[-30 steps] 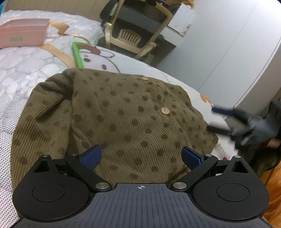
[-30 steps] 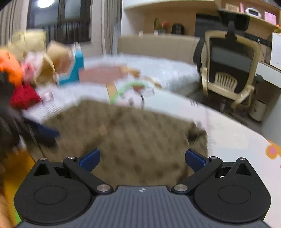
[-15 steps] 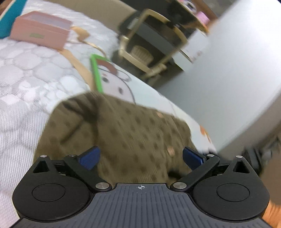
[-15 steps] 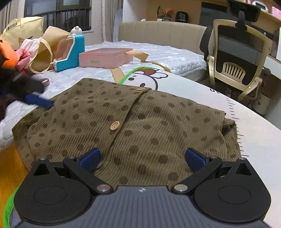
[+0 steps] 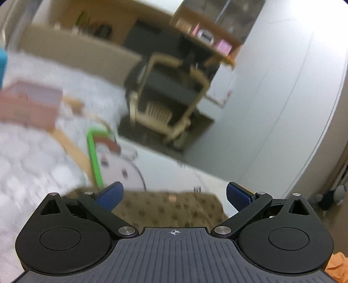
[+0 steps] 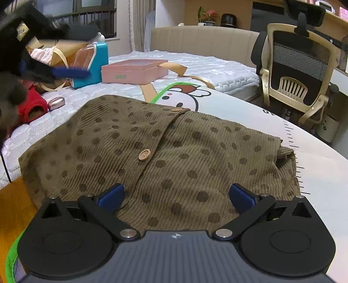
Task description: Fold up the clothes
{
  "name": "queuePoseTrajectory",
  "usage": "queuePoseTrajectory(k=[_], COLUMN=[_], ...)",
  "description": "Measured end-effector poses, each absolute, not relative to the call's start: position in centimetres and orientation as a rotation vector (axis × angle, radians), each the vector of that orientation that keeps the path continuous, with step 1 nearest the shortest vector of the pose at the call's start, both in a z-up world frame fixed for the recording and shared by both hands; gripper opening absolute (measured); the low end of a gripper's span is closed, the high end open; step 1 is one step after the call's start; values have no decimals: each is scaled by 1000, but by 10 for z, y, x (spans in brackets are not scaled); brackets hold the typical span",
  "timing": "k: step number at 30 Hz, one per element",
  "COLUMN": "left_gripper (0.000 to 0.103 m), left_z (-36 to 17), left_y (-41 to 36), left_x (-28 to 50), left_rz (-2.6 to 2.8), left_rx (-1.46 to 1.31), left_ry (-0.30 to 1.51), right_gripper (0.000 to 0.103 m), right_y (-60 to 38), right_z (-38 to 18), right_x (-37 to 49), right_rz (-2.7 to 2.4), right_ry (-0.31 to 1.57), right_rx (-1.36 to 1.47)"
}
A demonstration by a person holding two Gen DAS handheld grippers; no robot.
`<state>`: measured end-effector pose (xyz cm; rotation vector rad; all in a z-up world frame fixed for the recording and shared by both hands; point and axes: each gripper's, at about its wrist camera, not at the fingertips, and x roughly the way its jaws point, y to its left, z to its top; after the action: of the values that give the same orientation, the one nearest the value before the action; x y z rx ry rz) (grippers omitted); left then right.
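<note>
Now right hand-held gripper (image 6: pixel 176 193) hovers low over near edge of brown dotted jacket (image 6: pixel 165 150), jaws apart, empty. Jacket lies flat on mat, long axis left-right. Left hand-held gripper (image 5: pixel 173 193) raised, jaws apart, farther off.

Bedroom setup: beige padded headboard (image 6: pixel 204 40) at the far end, white quilted mattress (image 6: pixel 217 71) below it. Cream-framed mesh office chair (image 6: pixel 298 71) on the right, wooden shelving (image 5: pixel 208 37) behind, dark window (image 6: pixel 76 19) far left, plain white wall (image 5: pixel 282 98).
</note>
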<state>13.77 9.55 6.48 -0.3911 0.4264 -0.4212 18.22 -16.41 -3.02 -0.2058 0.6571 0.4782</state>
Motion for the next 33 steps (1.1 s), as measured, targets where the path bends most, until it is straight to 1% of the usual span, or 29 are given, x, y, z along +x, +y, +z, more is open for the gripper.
queuePoseTrajectory(k=[2,4,7,9,12,15,18,20,22,27,30,33], left_gripper=[103,103,103,103,103,103,103,103,103,103,103,101], left_z=[65,52,11,-7,-7,-7,-5,-1,5,13,4,-5], left_y=[96,91,85,90,90,82,75,75,82,134,160,166], left_x=[137,145,162,162,155,150,140,134,124,76,61,62], left_rz=[-505,-601,-563,-538,-535,-516,-486,-455,-423,-218,-72,-37], left_rx=[-435,-494,-551,-575,-563,-524,-470,-436,-413,-365,-339,-338], left_ry=[437,503,677,688,678,668,649,653,661,635,671,692], right_gripper=[103,103,103,103,103,103,103,103,103,103,103,103], right_y=[-163,-164,-169,-179,-198,-212,-224,-226,-218,-192,-176,-155], right_z=[-30,-30,-25,-11,18,31,6,-19,-17,15,16,-10], right_x=[182,183,178,178,190,221,267,284,275,217,189,179], right_rz=[477,482,502,539,540,520,516,475,448,480,564,584], right_ry=[658,663,671,681,623,614,739,818,779,624,615,693], right_rx=[-211,-209,-218,-190,-123,-10,180,241,179,-49,-91,-138])
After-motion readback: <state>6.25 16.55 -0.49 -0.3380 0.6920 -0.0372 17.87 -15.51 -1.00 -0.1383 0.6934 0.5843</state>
